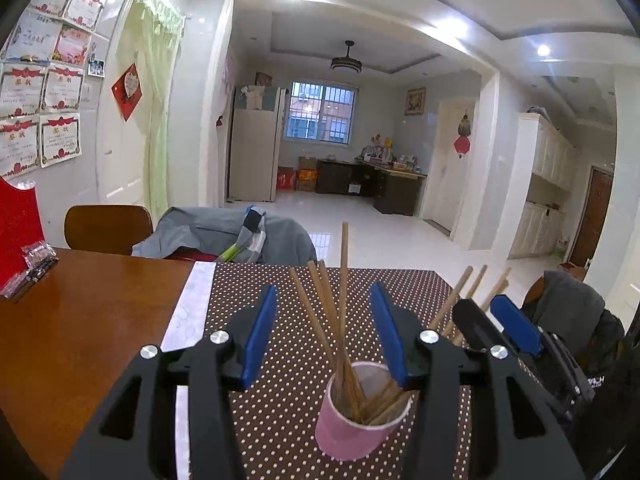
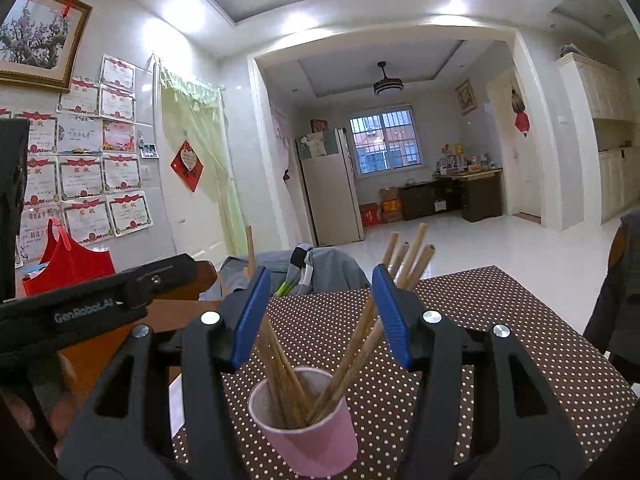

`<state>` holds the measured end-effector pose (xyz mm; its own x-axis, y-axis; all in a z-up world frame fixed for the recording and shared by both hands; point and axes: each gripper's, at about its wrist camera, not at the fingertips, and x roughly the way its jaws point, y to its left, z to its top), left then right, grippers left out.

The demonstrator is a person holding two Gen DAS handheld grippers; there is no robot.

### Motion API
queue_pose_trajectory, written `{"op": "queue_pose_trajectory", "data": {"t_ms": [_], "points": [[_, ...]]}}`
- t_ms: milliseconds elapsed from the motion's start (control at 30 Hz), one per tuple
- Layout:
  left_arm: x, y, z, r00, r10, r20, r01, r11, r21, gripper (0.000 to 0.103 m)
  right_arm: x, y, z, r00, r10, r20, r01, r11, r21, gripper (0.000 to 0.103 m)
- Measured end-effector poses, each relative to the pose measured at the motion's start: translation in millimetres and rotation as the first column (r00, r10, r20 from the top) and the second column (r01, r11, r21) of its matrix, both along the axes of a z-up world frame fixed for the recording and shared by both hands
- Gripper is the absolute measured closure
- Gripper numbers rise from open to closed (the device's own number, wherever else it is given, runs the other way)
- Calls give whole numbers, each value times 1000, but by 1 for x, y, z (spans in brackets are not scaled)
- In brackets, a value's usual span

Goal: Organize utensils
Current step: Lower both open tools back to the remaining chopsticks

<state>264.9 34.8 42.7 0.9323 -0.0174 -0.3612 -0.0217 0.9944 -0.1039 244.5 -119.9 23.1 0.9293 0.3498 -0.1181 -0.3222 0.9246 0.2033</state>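
Observation:
A pink paper cup (image 1: 354, 420) stands on the brown polka-dot mat (image 1: 288, 320) and holds several wooden chopsticks (image 1: 340, 312) that fan out upward. My left gripper (image 1: 324, 332) is open, its blue pads on either side of the chopsticks above the cup, touching nothing. The right gripper's blue finger (image 1: 516, 326) shows at the right of the left wrist view. In the right wrist view the same cup (image 2: 308, 428) and chopsticks (image 2: 360, 332) sit between my open right gripper (image 2: 320, 312). The left gripper's black body (image 2: 80, 308) shows at the left.
The mat lies on a wooden table (image 1: 80, 332) with a white strip (image 1: 192, 304) along its left side. A red holder (image 1: 18, 224) stands at the far left. A chair (image 1: 108, 228) and one draped with grey clothes (image 1: 224, 236) stand behind the table; another jacket-covered chair (image 1: 576, 316) stands right.

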Motion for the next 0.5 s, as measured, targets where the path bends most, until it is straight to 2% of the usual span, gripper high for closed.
{"op": "queue_pose_trajectory", "data": {"t_ms": [267,500], "points": [[-37,-5,1,1000,0,-16,1,999,40,51,-27,-10,0,1000,-2,-23,1,1000,-22,50],[-73,-7,-13,998,-16,-62,19,998,52,50,-58,-14,-4,998,15,-58,-18,999,-51,50]]}}
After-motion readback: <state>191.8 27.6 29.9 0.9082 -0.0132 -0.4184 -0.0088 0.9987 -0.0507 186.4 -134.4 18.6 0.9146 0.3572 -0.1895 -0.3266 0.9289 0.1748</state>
